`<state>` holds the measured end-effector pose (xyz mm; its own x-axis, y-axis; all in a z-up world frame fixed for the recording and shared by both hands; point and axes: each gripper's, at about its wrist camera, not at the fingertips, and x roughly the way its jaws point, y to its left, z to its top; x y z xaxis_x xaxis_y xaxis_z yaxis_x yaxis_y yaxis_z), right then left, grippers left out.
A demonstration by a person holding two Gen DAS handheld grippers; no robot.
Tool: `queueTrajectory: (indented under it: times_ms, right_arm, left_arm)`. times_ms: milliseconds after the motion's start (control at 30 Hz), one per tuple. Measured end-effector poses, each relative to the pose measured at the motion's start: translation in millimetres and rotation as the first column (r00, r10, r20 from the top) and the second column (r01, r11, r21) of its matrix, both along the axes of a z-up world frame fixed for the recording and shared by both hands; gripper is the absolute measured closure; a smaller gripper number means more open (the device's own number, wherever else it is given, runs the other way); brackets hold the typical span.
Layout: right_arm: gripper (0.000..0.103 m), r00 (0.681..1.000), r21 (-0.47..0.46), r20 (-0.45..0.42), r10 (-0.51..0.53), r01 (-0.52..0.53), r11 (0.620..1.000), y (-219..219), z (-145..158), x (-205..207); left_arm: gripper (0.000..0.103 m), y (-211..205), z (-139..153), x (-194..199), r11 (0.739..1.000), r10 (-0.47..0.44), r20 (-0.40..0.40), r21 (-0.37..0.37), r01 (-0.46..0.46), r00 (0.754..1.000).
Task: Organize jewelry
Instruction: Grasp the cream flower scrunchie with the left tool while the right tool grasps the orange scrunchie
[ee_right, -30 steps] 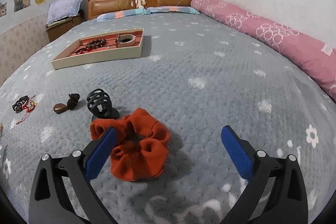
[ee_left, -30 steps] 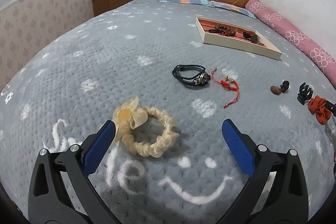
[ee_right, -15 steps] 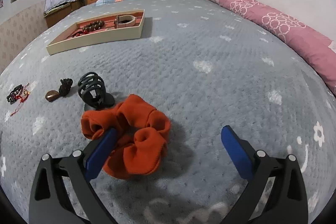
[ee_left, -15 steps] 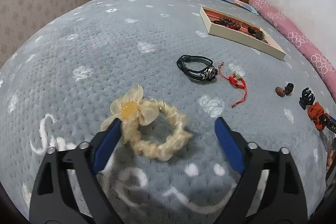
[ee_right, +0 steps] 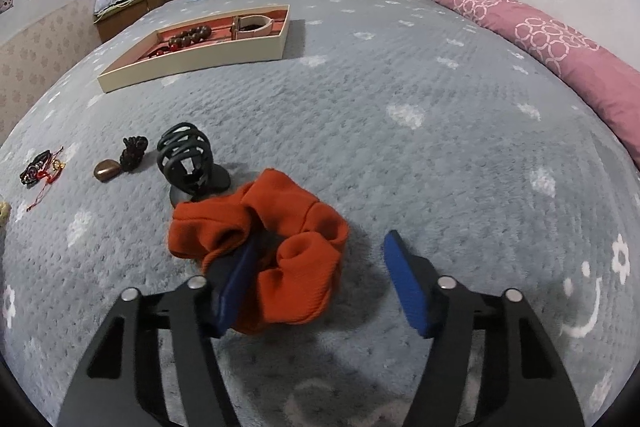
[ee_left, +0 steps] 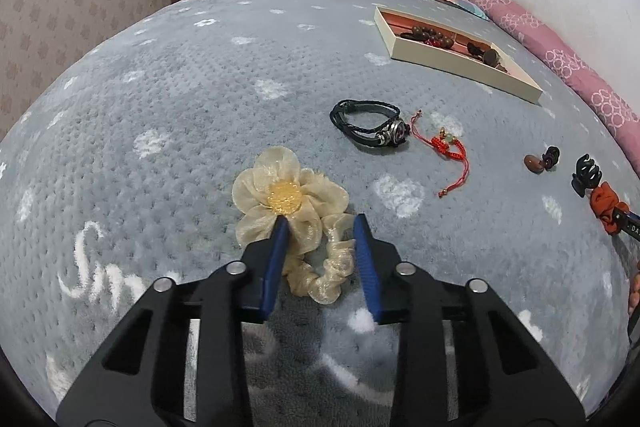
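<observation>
Done: beads put in tray [ee_right: 192,61], upper left | Left gripper [ee_left: 320,231]: jaws just closing around cream scrunchie [ee_left: 316,267], low centre, grip unsure | Right gripper [ee_right: 320,251]: jaws just closing, orange scrunchie [ee_right: 276,239] between, not yet pinched | Left: bracelets, clip still on bed [ee_right: 440,115]

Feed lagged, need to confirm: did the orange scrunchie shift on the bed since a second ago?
No clear shift: the orange scrunchie still lies against the black claw clip, as before.

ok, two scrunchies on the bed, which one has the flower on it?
The cream scrunchie between the left gripper fingers: organza flower with a yellow centre. The orange scrunchie at the right gripper is plain fabric.
</observation>
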<state>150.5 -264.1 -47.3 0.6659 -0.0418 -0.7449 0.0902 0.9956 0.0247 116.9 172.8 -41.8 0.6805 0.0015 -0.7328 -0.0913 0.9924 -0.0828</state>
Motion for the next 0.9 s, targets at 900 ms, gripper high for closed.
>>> queueTrajectory:
  times_ms: [900]
  right_arm:
    - [0.086,0.995,0.026,0.094,0.025,-0.028,0.999,0,14,-14]
  left_arm:
    - [0.097,-2,19,-4,1.0,0.015,0.066,-0.006,-0.014,0.998]
